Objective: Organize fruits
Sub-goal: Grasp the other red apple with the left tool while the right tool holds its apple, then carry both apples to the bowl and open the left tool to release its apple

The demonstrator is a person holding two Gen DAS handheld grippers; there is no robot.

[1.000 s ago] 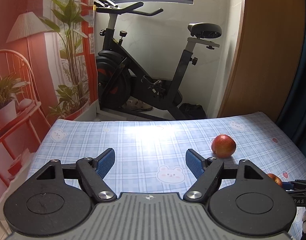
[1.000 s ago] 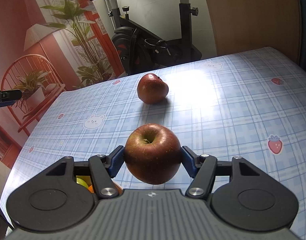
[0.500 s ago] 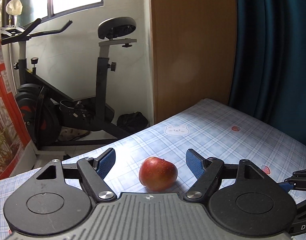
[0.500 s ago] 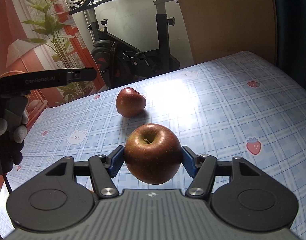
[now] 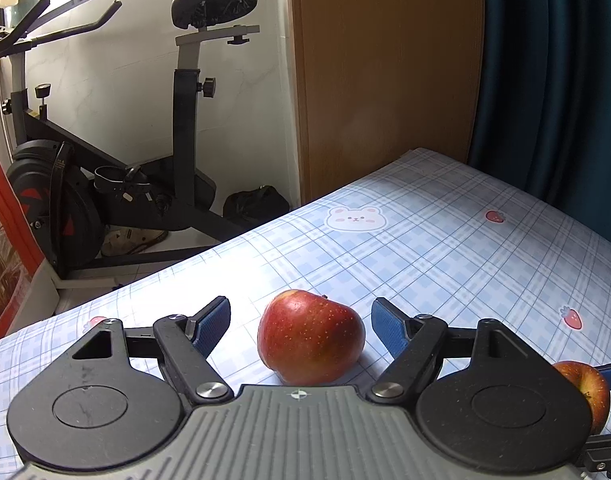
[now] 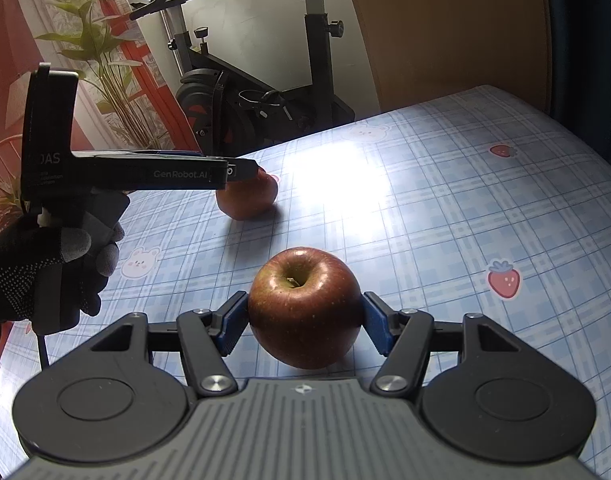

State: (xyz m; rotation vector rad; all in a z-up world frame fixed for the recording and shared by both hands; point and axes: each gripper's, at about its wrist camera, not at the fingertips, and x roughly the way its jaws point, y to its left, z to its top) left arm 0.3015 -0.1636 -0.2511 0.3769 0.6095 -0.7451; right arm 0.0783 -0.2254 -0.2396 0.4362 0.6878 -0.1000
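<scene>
A red apple [image 5: 310, 336] lies on the blue checked tablecloth [image 5: 425, 248]. My left gripper [image 5: 301, 316] stands open around it, a gap showing between each blue pad and the fruit. The right wrist view shows the same apple [image 6: 249, 196] farther back, partly hidden by the left gripper's body [image 6: 145, 172]. My right gripper [image 6: 303, 316] is shut on a darker red apple [image 6: 304, 312], stem dimple up, held just above the cloth. That held apple [image 5: 585, 392] peeks in at the lower right of the left wrist view.
A gloved hand [image 6: 37, 276] holds the left gripper at the left of the right wrist view. Beyond the table's far edge stand an exercise bike [image 5: 117, 184], a wooden panel [image 5: 385, 72] and a dark curtain [image 5: 553, 80].
My left gripper swung right and down onto the lying apple, which now sits between its open fingers. The right gripper stayed nearly still, shut on its apple.
</scene>
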